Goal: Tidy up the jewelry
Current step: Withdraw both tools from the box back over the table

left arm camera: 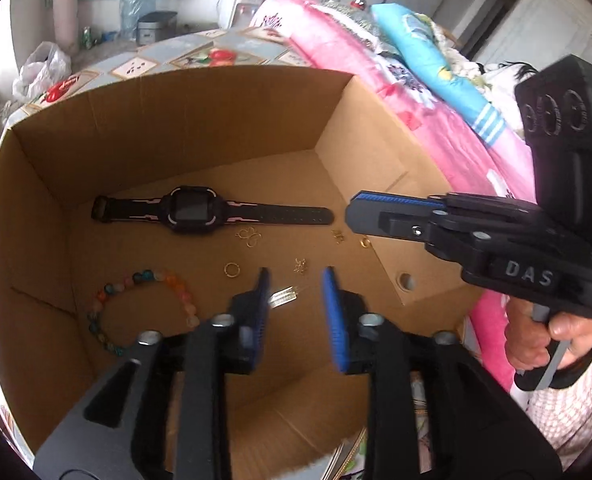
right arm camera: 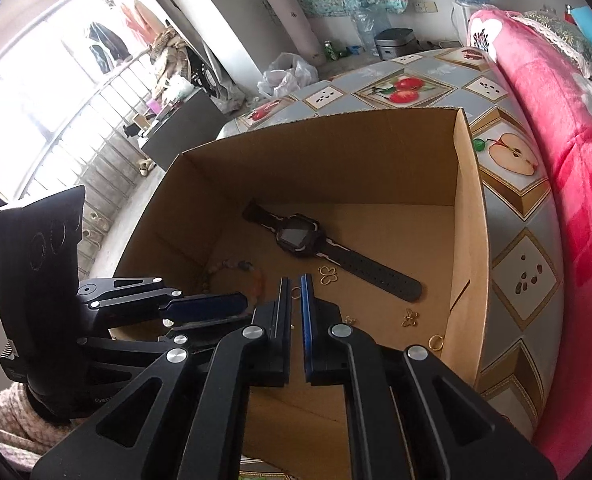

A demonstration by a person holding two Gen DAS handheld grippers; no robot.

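Left gripper (left arm camera: 296,300) jaws spread, right gripper (right arm camera: 295,312) jaws pressed together, both above cardboard box (right arm camera: 466,216) floor.

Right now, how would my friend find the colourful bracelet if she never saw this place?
Look inside the big cardboard box on the fruit-patterned table. On its floor, below the black watch in the left wrist view, lies a bead bracelet. It is the only colourful ring of round beads; the pieces beside it are tiny and gold.
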